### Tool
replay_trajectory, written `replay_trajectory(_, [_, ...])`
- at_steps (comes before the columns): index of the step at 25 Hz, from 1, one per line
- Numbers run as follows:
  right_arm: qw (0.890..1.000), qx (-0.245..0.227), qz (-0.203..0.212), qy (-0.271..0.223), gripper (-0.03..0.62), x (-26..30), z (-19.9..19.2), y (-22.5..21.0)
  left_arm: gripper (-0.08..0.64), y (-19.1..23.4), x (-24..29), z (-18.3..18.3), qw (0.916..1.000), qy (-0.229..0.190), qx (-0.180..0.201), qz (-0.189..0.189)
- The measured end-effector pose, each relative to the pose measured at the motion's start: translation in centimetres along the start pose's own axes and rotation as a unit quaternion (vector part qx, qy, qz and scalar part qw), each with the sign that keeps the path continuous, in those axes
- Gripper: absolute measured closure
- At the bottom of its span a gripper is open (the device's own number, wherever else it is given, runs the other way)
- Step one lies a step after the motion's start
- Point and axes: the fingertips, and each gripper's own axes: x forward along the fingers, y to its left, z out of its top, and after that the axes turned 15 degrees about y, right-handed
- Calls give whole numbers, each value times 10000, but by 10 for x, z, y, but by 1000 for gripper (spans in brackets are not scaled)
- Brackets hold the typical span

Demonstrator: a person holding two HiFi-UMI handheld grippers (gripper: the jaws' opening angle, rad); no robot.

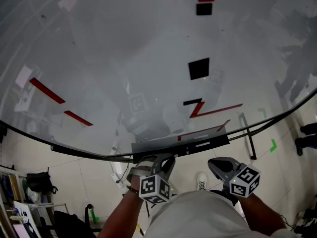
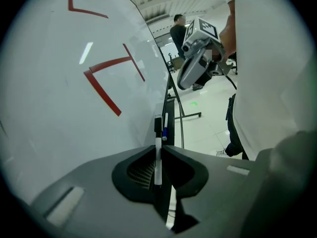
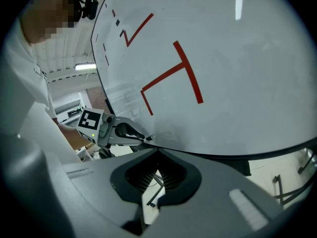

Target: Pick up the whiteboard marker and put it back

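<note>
A white whiteboard marker (image 2: 157, 155) with a black cap stands upright between my left gripper's (image 2: 159, 148) jaws, which are shut on it. It points along the whiteboard's black tray (image 2: 171, 114), where a second marker with a blue cap (image 2: 165, 127) lies. In the head view my left gripper (image 1: 157, 158) is right at the tray (image 1: 203, 144) below the whiteboard (image 1: 124, 43); the marker is hidden there. My right gripper (image 1: 218, 164) hangs a little to the right, below the tray, shut and empty (image 3: 158, 152). In the right gripper view the left gripper (image 3: 130, 131) touches the board's lower edge.
The board carries red lines (image 1: 47, 90) and black magnets (image 1: 198, 68). Its stand's black leg (image 1: 249, 143) reaches over the tiled floor. Bags (image 1: 38, 182) lie at lower left, someone's shoes (image 1: 307, 135) at far right. A person (image 2: 178, 31) stands in the background.
</note>
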Motion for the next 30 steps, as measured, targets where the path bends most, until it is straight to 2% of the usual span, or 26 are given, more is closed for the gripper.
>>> replay_trajectory(9, [10000,-36,13,27,591,0,-2,1,505,3,15,-14,9969,702,344,36])
replay_trajectory(16, [10000,-50,-10,13,591,-1,-1,1,505,-8,41,-32,9859,1466,800,-133])
replay_trajectory(24, [10000,-6,-22,15,591,-4,-7,0,505,-13,47,-38,9796,1754,957,-204])
replay_trajectory(30, [10000,16,-13,10,591,-5,-9,-1,505,-16,54,-41,9756,1968,932,-270])
